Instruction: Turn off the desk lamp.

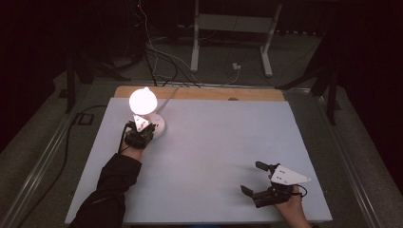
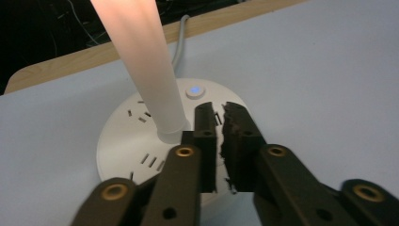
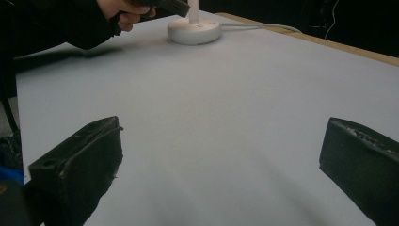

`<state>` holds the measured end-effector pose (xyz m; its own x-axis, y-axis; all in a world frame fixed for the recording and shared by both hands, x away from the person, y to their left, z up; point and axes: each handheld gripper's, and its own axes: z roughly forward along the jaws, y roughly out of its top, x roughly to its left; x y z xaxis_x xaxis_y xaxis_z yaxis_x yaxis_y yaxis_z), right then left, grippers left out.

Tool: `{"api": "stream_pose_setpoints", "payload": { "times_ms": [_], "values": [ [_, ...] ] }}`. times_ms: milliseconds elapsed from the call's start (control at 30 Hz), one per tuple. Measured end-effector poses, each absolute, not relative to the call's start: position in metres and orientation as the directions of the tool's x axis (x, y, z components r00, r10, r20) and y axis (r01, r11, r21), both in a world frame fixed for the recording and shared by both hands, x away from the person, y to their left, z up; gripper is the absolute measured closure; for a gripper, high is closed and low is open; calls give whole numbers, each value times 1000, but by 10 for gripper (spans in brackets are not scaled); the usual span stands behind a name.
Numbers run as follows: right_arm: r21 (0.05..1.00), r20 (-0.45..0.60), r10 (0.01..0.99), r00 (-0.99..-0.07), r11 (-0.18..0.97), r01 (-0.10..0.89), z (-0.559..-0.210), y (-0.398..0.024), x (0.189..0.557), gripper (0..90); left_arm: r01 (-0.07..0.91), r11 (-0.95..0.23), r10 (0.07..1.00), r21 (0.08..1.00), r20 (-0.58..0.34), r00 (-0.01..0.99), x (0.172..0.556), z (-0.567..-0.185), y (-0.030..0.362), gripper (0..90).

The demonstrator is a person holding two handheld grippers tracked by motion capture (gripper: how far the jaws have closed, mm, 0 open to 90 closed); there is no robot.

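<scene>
One pale blue-grey sheet [image 1: 214, 156] covers the wooden table [image 1: 199, 92]; room beyond is dark, cables [image 1: 157, 57] and a white desk frame [image 1: 233, 28] on the floor. Lit desk lamp [image 1: 144, 102] stands at far left, round base [image 2: 141, 141] with blue-lit button [image 2: 195, 90]. Left gripper [image 2: 219, 115] over base, jaws pressed together. Right gripper [image 1: 252, 178] near right, jaws spread, holding nothing. Lamp head overexposed, detail lost.

Left claw [image 2: 219, 113] pinched nearly closed; right claw [image 1: 251, 178] spread wide.
</scene>
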<state>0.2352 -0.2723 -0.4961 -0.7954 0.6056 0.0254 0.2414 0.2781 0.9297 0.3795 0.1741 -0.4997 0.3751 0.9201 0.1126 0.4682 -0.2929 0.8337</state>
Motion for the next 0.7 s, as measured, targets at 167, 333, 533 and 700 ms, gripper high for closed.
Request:
{"api": "stream_pose_setpoints", "payload": {
  "times_ms": [167, 333, 533, 700],
  "values": [
    [930, 27, 605, -796, 277, 242, -496, -272, 235, 0, 478, -292, 917, 829, 99, 388, 381, -503, 174, 900],
    [930, 25, 605, -796, 279, 241, -496, -272, 235, 0, 481, -302, 913, 823, 105, 393, 382, -507, 175, 900],
    [930, 25, 606, -795, 277, 241, -496, -272, 235, 0, 480, -298, 914, 825, 101, 393, 384, -509, 176, 900],
    [930, 25, 605, -795, 278, 241, -496, -272, 235, 0, 487, -302, 915, 819, 104, 391, 387, -512, 176, 900]
  ]
}}
